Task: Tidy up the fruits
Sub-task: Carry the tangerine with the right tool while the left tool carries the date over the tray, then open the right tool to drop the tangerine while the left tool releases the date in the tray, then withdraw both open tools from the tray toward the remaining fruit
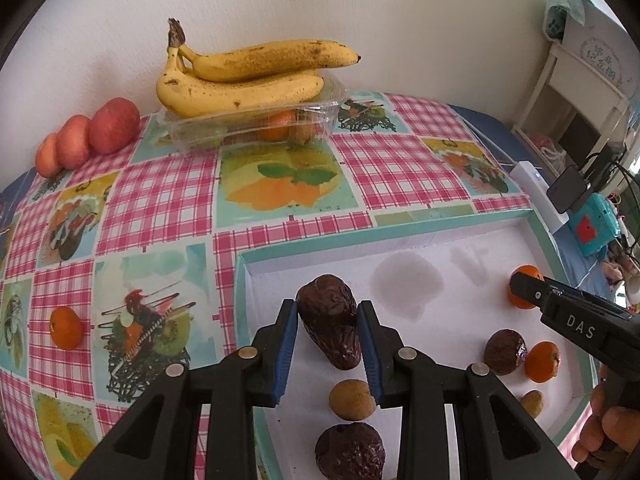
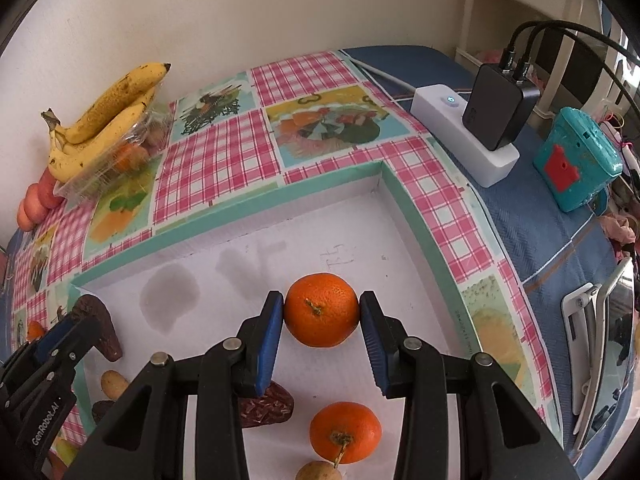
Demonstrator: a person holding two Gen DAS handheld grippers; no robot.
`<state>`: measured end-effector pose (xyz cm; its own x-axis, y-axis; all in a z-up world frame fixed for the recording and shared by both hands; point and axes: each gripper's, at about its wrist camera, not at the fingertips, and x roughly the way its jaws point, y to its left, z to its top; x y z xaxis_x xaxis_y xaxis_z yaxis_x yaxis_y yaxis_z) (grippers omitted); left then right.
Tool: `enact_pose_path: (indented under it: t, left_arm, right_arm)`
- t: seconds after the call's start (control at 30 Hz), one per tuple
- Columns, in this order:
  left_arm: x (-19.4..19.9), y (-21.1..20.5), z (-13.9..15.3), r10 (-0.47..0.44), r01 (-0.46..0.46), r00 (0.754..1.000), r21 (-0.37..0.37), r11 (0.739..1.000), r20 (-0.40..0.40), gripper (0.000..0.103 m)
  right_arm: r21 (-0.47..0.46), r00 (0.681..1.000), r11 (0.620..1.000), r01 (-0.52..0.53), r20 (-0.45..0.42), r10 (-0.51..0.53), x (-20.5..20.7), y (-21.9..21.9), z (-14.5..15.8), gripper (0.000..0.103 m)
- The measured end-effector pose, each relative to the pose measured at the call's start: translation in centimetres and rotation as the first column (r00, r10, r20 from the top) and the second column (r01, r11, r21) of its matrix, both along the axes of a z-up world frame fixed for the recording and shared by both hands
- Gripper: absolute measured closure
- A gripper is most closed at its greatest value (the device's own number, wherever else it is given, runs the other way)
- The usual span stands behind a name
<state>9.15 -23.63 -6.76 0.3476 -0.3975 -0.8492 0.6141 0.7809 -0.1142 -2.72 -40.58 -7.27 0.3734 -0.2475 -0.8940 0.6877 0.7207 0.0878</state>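
Over the white floor of the teal-rimmed tray [image 1: 240,280], the left gripper [image 1: 327,312] clamps a dark wrinkled date [image 1: 330,320] between its blue pads, while the right gripper [image 2: 322,312] pinches a tangerine [image 2: 322,310]. Whether either fruit touches the tray is hard to tell. More dates and tangerines lie in the tray; bananas [image 1: 248,76] top a clear box [image 1: 256,124] by the wall.

A plain cream wall [image 1: 360,12] rises at twelve o'clock behind the table [image 2: 540,216], which wears a pink-checked fruit-print cloth [image 1: 160,200] over blue fabric; at two o'clock stands a white shelf unit [image 1: 576,92]; soft daylight falls evenly.
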Motion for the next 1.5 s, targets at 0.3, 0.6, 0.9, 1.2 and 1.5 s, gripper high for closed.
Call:
enact_pose_path:
  t: [0.3, 0.6, 0.9, 1.2, 1.5]
  left_arm:
    - [0.3, -0.4, -0.5, -0.005, 0.005, 1.0, 0.009, 1.0, -0.003, 0.07]
    - [0.4, -0.3, -0.5, -0.008, 0.009, 1.0, 0.014, 1.0, -0.015, 0.07]
    - [0.1, -0.7, 0.8, -0.028, 0.028, 1.0, 0.03, 0.999, -0.005, 0.049]
    - [0.7, 0.5, 3.6, 0.023, -0.024, 1.0, 0.047, 0.999, 0.012, 0.031]
    - [1.9, 2.8, 3.6, 0.142, -0.143, 0.99, 0.102, 0.984, 0.016, 0.008]
  right_arm:
    - [-0.006, 1.0, 1.0, -0.001, -0.001, 0.001, 0.2, -0.1, 0.0, 0.062]
    - [-0.014, 1.0, 1.0, -0.001, -0.01, 0.001, 0.4, 0.1, 0.0, 0.062]
    - [-0.021, 1.0, 1.0, -0.008, -0.018, 0.008, 0.5, 0.0, 0.2, 0.053]
    - [-0.044, 0.999, 0.998, -0.037, -0.03, 0.036, 0.7, 0.5, 2.6, 0.044]
    - [-0.055, 0.998, 0.997, -0.062, -0.03, 0.06, 0.9, 1.1, 4.0, 0.022]
